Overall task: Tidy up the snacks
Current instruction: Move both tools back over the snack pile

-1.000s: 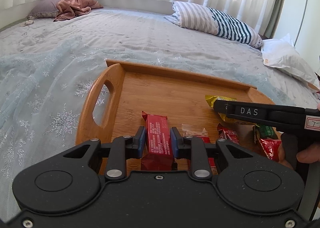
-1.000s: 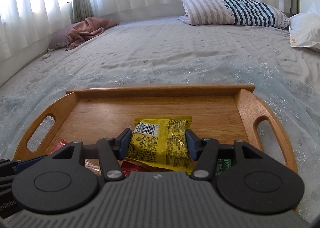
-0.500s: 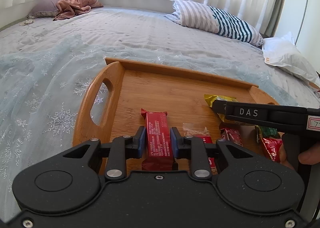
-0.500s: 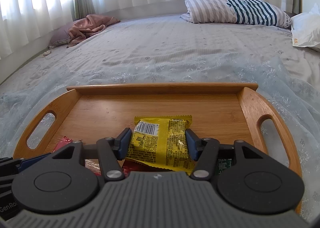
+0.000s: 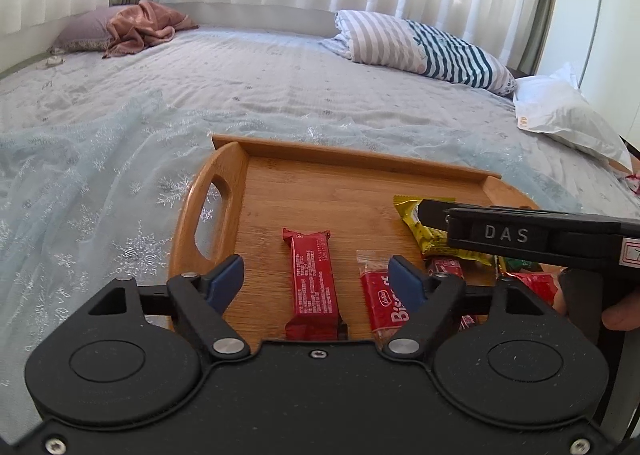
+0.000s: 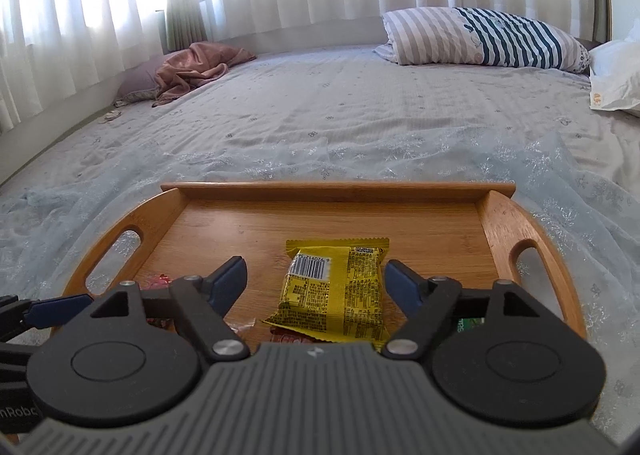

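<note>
A wooden tray [image 5: 304, 191] with cut-out handles lies on the bed. A red snack bar [image 5: 313, 282] rests flat on it between the spread fingers of my left gripper [image 5: 316, 275], whose jaws are opening and no longer touch it. A red Biscoff packet [image 5: 380, 305] lies beside the bar, partly behind the right finger. In the right wrist view a yellow snack packet [image 6: 338, 291] lies on the tray [image 6: 332, 217] between the fingers of my right gripper [image 6: 316, 279], whose jaws are also opening, with a gap on both sides. More red and green wrappers sit under it.
The right gripper's black body [image 5: 516, 235], with a hand behind it, crosses the tray's right side in the left wrist view. A striped pillow [image 6: 484, 37], a white bag [image 5: 568, 119] and a pink blanket [image 6: 196, 69] lie far back on the bed.
Both grippers have opened. The left one let go of the red bar and the right one let go of the yellow packet; both snacks now lie on the tray.
</note>
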A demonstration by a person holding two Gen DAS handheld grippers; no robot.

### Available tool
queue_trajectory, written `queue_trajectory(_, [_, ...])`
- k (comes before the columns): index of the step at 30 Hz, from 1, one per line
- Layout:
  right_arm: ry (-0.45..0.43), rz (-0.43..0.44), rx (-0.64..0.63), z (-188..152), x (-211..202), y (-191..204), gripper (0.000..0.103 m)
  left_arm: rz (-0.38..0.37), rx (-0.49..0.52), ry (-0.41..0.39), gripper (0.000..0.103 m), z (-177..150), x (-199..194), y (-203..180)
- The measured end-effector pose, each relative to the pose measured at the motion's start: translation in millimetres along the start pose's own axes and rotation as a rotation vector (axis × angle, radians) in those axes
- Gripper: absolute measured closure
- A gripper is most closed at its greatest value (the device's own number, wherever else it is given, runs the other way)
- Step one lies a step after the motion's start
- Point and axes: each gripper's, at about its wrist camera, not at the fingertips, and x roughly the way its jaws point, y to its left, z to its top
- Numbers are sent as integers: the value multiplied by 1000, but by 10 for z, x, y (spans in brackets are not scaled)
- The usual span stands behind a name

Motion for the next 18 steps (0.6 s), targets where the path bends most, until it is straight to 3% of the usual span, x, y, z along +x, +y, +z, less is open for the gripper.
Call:
queue_trajectory(11, [-89, 14, -46, -264, -684, -59, 5, -72, -6, -77, 6, -253, -581, 50])
queue_trajectory(18, [-135, 8, -50, -604, -1050, -61, 2, -109, -29, -96, 3, -427, -858, 143])
